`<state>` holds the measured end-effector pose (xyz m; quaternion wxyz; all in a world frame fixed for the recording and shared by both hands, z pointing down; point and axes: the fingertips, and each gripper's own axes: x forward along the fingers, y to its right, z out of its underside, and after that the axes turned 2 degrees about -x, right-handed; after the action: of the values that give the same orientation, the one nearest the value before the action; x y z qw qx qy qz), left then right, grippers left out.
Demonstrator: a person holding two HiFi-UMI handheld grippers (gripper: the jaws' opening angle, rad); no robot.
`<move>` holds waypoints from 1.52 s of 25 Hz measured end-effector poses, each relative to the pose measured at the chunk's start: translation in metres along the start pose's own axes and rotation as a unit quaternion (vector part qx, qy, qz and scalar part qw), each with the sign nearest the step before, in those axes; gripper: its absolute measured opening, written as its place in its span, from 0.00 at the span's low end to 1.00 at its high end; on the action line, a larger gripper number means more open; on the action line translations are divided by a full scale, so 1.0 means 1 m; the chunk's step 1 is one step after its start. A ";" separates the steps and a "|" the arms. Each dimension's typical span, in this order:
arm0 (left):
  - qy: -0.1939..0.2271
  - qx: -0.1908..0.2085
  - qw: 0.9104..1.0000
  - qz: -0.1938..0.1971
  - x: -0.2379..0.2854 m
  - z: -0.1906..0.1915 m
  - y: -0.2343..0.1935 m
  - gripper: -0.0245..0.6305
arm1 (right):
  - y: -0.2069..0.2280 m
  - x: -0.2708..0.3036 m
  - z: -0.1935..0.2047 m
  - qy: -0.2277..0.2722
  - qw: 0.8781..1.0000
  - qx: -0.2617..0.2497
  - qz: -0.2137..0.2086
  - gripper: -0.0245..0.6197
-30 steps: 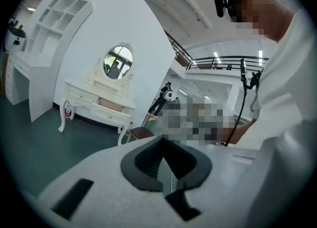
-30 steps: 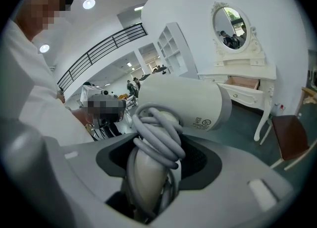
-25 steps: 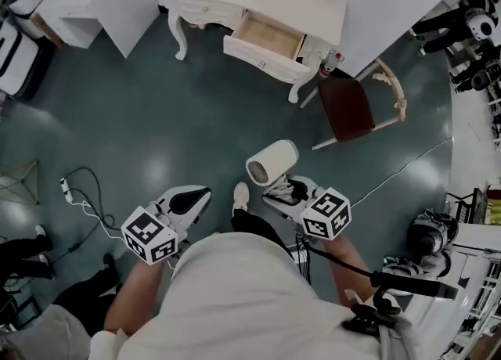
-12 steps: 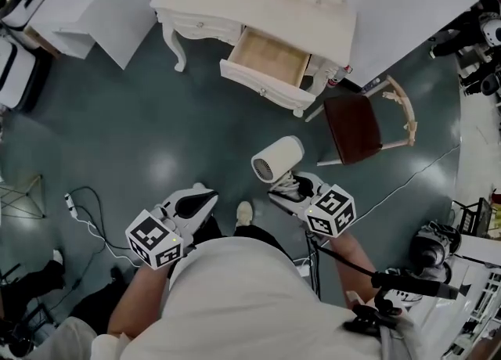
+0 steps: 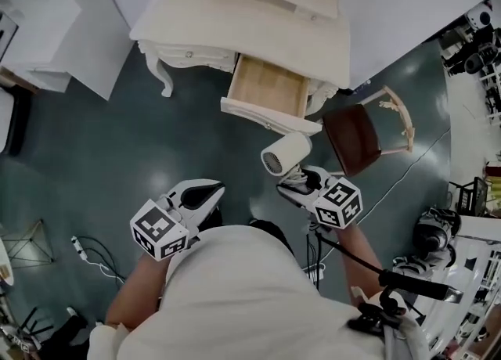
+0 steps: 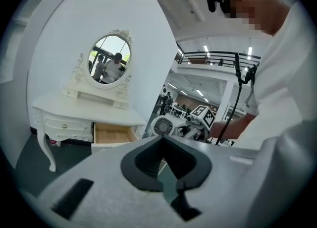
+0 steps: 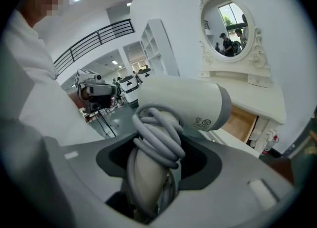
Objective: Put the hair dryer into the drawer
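1. The right tongs [image 5: 301, 182] are clamped on the handle of the hair dryer [image 5: 286, 153]. The handle and the cord [image 7: 157, 138] wound round it hold the jaws wide. The barrel sticks out just ahead of the tips, so the pick-up is done.
2. The left tongs [image 5: 205, 192] hang well to the left of the right ones, jaws closed tip to tip with nothing between them.
3. Just ahead of the dryer's barrel is the drawer [image 5: 270, 84]. It is already pulled out of the dressing table [image 5: 258, 14] and bare inside, so it needs no opening.
4. The dryer is in the air, just short of the drawer's front edge. What looks left is to carry it over that edge, lower it in and let go.
5. A chair [image 5: 352, 127] stands ahead and to the right of the right tongs, close beside the drawer. My guess is it could crowd the approach.
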<state>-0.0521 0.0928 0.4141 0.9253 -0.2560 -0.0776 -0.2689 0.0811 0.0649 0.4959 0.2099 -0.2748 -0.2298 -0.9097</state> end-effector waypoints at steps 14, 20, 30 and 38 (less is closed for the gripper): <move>-0.017 -0.005 1.000 0.007 0.003 -0.061 -0.140 0.04 | 0.124 0.095 -0.066 -0.057 0.998 0.002 0.018 0.42; -0.002 -0.021 0.999 -0.036 0.041 -0.092 -0.177 0.04 | 0.209 0.135 -0.073 -0.104 0.994 -0.030 -0.012 0.42; 0.005 -0.040 0.993 -0.109 0.096 -0.134 -0.216 0.04 | 0.298 0.192 -0.058 -0.177 0.977 -0.087 -0.079 0.42; 0.009 -0.077 0.983 -0.169 0.107 -0.139 -0.230 0.04 | 0.335 0.231 -0.041 -0.212 0.965 -0.116 -0.102 0.42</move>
<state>-0.0848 -0.1942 0.4248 0.8446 -0.3069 -0.0909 -0.4291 0.0589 -0.2856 0.7046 0.0290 -0.4592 -0.1890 -0.8675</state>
